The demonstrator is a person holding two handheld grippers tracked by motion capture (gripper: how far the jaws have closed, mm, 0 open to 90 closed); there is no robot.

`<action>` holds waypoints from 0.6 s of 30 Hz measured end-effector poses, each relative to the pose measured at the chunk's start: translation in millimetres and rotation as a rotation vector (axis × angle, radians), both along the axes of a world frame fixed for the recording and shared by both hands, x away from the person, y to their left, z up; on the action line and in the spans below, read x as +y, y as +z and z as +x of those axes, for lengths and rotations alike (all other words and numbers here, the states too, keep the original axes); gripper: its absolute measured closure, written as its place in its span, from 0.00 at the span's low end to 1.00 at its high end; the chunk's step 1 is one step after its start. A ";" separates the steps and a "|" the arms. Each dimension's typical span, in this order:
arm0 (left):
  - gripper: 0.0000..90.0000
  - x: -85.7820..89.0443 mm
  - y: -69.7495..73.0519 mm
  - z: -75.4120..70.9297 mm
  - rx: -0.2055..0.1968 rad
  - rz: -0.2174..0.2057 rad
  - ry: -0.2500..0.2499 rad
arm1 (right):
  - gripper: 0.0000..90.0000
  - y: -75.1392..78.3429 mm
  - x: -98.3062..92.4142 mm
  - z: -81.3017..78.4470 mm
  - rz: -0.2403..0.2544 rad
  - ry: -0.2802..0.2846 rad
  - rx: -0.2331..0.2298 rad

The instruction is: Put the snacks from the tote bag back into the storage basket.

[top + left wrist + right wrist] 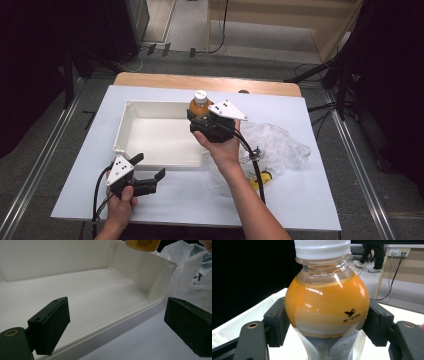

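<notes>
The right gripper (199, 121) is clamped on an upright orange juice bottle (200, 105) with a white cap, held above the white plastic tray's (131, 131) right edge. The left gripper (149, 171), jaws apart, hovers near the tray's front wall beside a crumpled clear plastic bag (280, 142).

The bottle (327, 307) bears a small black bird logo above tiny characters (too small to read surely).

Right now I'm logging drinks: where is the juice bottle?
In the high view the juice bottle is clamped upright in the right gripper, above the white tray's far right corner.
</notes>
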State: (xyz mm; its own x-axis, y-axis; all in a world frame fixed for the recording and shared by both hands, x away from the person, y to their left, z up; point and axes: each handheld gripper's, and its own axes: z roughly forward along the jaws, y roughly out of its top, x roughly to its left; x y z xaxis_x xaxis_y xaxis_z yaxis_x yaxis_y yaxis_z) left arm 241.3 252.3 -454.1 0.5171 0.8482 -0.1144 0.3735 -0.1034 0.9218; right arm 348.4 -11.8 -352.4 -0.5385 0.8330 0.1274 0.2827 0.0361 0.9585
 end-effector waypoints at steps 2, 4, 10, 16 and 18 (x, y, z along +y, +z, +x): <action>0.07 0.1 0.0 0.0 0.000 0.000 0.000 | 0.35 -0.6 0.9 0.4 -0.001 0.000 0.003; 0.07 0.2 0.0 0.1 0.000 0.002 0.001 | 0.35 -1.6 1.4 0.8 -0.005 -0.001 0.003; 0.07 0.0 0.0 0.1 0.000 0.001 0.000 | 0.35 -5.4 2.1 2.0 -0.013 -0.003 0.011; 0.07 0.2 0.0 -0.1 -0.001 0.000 -0.002 | 0.35 -10.6 2.4 2.5 -0.009 -0.001 0.021; 0.07 0.7 0.0 -0.1 -0.003 0.001 -0.001 | 0.35 -12.2 2.3 3.0 -0.011 -0.001 0.020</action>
State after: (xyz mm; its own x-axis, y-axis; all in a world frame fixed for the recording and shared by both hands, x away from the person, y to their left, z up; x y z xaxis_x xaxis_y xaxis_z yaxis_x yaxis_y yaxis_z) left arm 241.2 253.0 -454.1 0.5184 0.8478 -0.1117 0.3706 -0.1050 0.9228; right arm 351.4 -9.5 -364.6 -0.5351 0.8349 0.1290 0.3019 0.0464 0.9522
